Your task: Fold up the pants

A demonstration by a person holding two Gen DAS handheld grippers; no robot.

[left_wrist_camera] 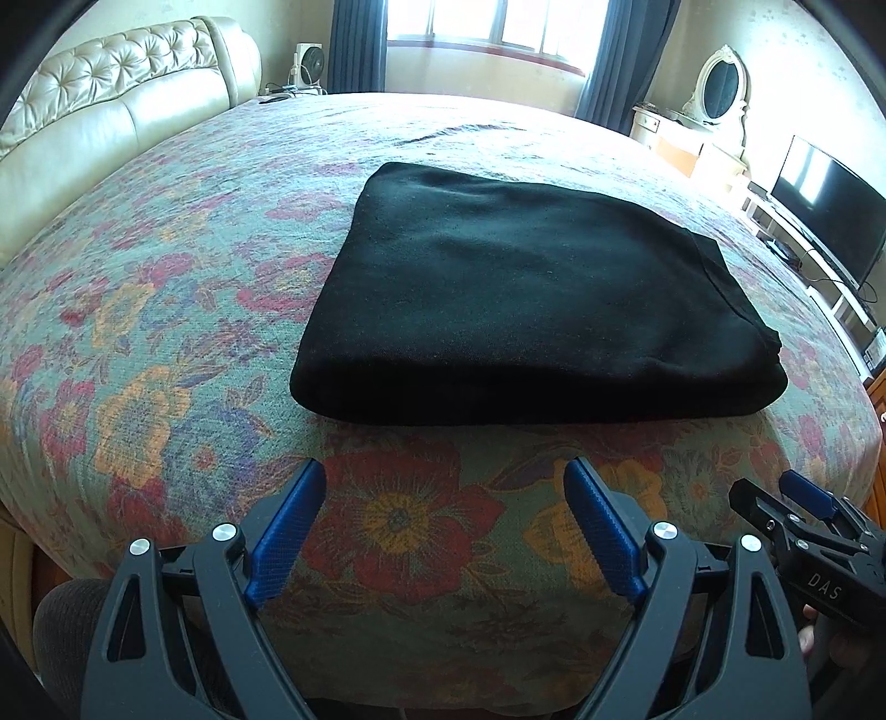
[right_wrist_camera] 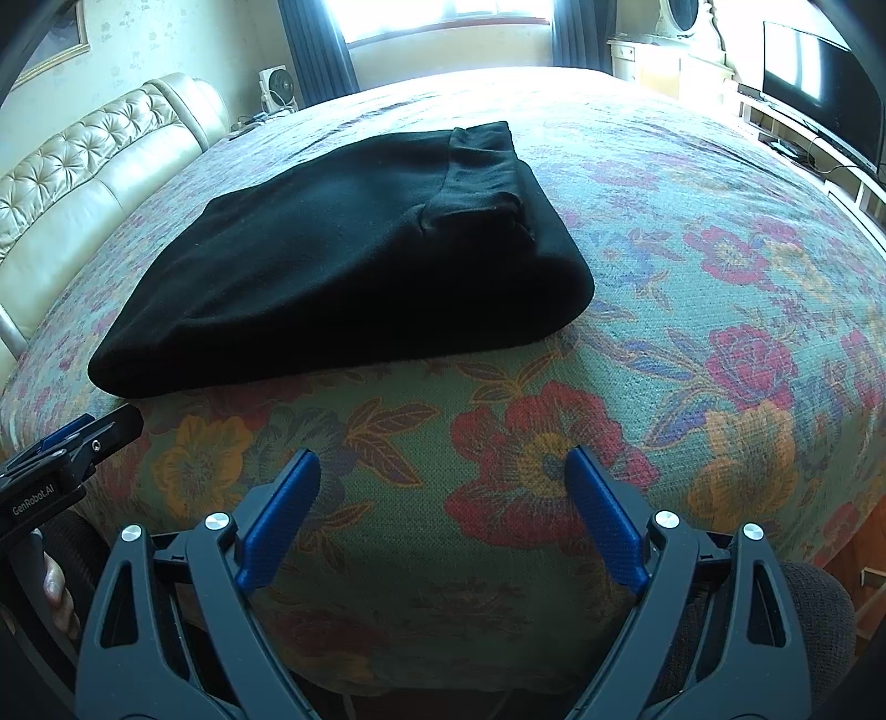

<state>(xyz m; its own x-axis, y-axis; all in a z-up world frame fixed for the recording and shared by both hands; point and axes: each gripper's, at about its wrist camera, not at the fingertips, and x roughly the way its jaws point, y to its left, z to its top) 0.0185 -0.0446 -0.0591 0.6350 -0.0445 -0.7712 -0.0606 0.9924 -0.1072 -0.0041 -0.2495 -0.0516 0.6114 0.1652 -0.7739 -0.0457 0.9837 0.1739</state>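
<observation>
Pants [left_wrist_camera: 526, 299]: one black pair, folded flat on floral bed [left_wrist_camera: 166, 360]. Two grippers, left gripper [left_wrist_camera: 443, 526] and right gripper [right_wrist_camera: 443, 515], fingers spread wide, both empty, near bed edge.

Floral-covered bed [left_wrist_camera: 166, 343]; tufted cream headboard [left_wrist_camera: 111, 94]; bright curtained window [left_wrist_camera: 487, 22], seemingly daylight.

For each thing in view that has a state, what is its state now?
Black fabric pants: folded, lying flat on the bed.
Floral woven bedspread: spread over the bed.
Left tongs: open, empty.
Right tongs: open, empty.
Black flat television: off.
</observation>
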